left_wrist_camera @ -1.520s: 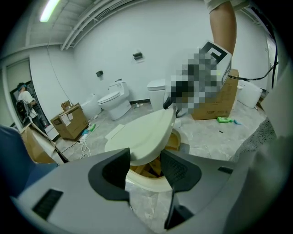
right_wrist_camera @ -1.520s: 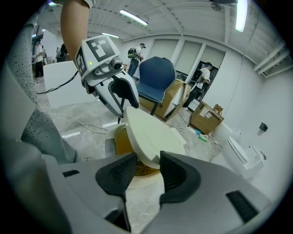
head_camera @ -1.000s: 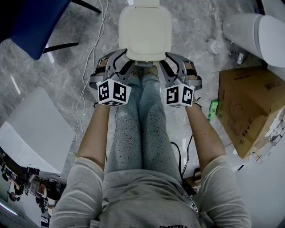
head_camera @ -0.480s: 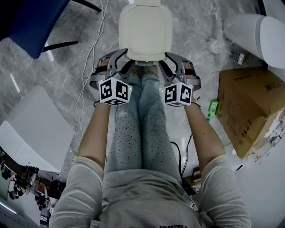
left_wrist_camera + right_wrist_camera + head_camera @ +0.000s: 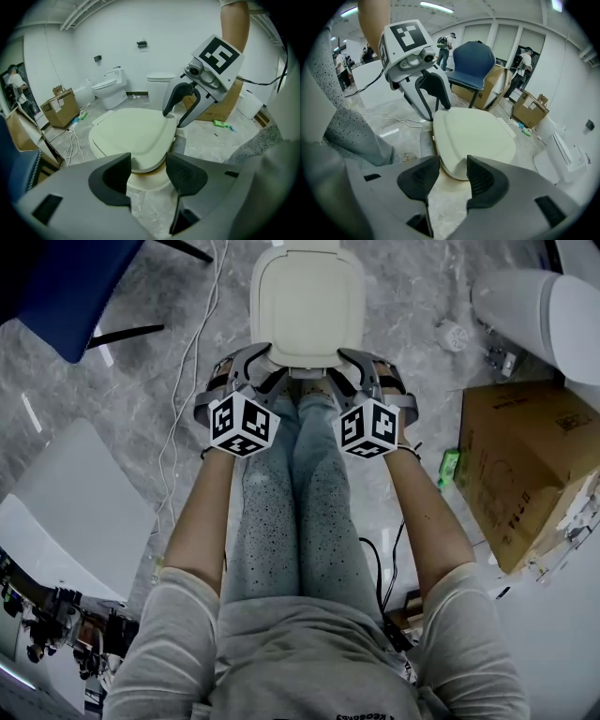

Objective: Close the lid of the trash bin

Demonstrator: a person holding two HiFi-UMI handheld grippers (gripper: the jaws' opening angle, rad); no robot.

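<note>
Head view, left to right: a blue chair (image 5: 66,287) stands at the top left, with a white panel (image 5: 75,512) below it and a pale cable (image 5: 178,427) trailing over the grey marble floor (image 5: 141,390).

The left gripper (image 5: 274,362) sits at the near left corner of the trash bin lid (image 5: 307,301), which is cream and lies straight ahead of the person's feet. The person's legs, in speckled jeans (image 5: 295,512), run down the middle. The right gripper (image 5: 336,365) sits at the lid's near right corner. Further right are a small green item (image 5: 450,468) and a cardboard box (image 5: 525,474), with a white rounded fixture (image 5: 544,306) above them.

In the left gripper view the claw is spread and has just been opening. The lid's edge shows beyond the gap, and the pads press on nothing.

The right gripper view shows the same: jaws apart, just opened wider, with the lid's rim past the gap and no pad touching it.

From both gripper views the lid lies nearly flat over the bin, with a thin brownish seam under its near edge.
</note>
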